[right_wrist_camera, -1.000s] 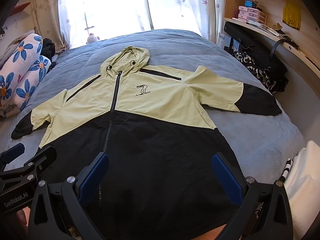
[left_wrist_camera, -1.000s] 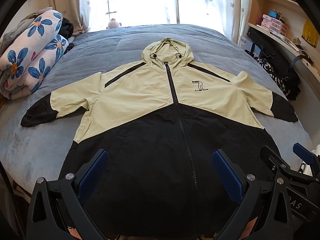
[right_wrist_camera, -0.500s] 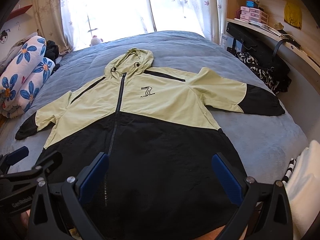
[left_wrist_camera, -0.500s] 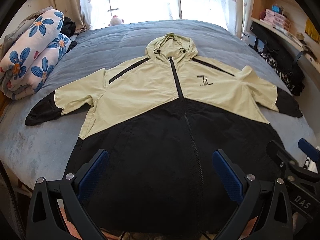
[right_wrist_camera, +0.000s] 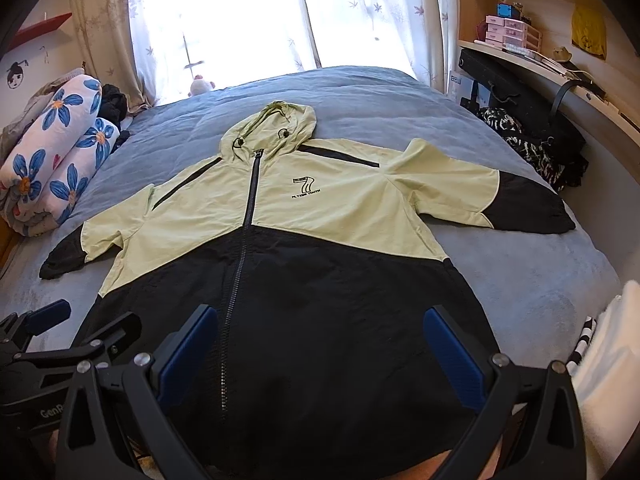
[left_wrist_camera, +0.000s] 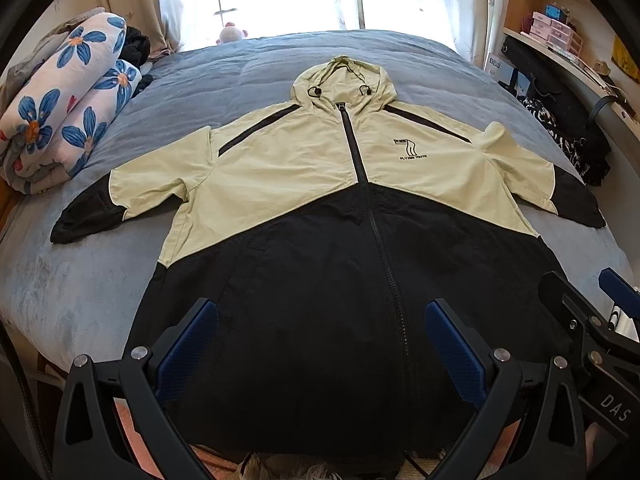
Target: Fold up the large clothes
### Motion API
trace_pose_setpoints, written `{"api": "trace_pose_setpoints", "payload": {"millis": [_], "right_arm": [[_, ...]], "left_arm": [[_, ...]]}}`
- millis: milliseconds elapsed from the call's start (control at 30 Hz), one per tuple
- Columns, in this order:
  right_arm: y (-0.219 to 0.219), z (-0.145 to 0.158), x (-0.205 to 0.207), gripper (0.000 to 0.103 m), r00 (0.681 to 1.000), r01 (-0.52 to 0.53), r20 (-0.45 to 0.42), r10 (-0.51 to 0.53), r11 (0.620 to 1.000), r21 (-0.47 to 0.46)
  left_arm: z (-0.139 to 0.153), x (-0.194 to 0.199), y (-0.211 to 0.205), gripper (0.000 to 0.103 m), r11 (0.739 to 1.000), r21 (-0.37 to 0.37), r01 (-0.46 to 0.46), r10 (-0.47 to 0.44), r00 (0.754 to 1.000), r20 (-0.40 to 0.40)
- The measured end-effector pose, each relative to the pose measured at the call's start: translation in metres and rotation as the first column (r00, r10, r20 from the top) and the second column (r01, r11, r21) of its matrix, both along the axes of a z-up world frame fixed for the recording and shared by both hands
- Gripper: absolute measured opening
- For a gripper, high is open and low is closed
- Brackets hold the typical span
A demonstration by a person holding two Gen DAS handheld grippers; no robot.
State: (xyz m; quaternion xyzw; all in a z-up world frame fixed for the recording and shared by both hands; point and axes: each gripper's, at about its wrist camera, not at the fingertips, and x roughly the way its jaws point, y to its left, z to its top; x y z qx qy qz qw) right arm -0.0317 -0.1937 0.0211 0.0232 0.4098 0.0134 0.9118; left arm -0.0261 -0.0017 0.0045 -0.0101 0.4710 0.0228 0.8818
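Through your left wrist camera, your left gripper (left_wrist_camera: 320,344) hangs with its blue-padded fingers (left_wrist_camera: 188,344) spread wide apart, nothing between them. Straight ahead and below it lies the jacket (left_wrist_camera: 344,216), spread flat and front up on the bed (left_wrist_camera: 248,76), zipped closed. Its black lower half fills the space between the fingers; the pale green chest, the printed logo (left_wrist_camera: 410,148) and the hood (left_wrist_camera: 342,80) lie farther out along the gripper's line. One sleeve reaches out to the left of the gripper, the other to the right, both ending in black cuffs. Far off to the left sits a rolled floral quilt (left_wrist_camera: 60,108). Just to the right of your left gripper, the right gripper (left_wrist_camera: 592,304) shows at the frame edge, its fingers apart as well.

Through your right wrist camera, your right gripper (right_wrist_camera: 320,344) is likewise spread wide and holds nothing. The jacket (right_wrist_camera: 280,240) lies ahead and slightly to the left of it, the zipper (right_wrist_camera: 244,240) running past the left finger toward the hood (right_wrist_camera: 272,124). The right sleeve (right_wrist_camera: 492,200) stretches out ahead to the right, flat on the bed (right_wrist_camera: 520,280). To the left and close by, the left gripper (right_wrist_camera: 76,328) is in view over the jacket's hem corner. Beyond the bed on the right stands a desk (right_wrist_camera: 560,68) with shelves above.
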Motion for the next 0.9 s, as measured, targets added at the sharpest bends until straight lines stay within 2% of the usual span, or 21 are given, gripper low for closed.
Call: {"api": "trace_pose_setpoints", "payload": {"millis": [433, 900], "right_arm": [[0.005, 0.006, -0.009, 0.103, 0.997, -0.068, 0.038, 0.066, 0.996, 0.060], [-0.004, 0.012, -0.015, 0.103, 0.997, -0.040, 0.061, 0.035, 0.996, 0.082]], "left_arm": [[0.004, -0.008, 0.010, 0.102, 0.999, -0.040, -0.011, 0.011, 1.000, 0.001], [0.007, -0.010, 0.008, 0.102, 0.999, -0.040, -0.007, 0.007, 1.000, 0.007]]}}
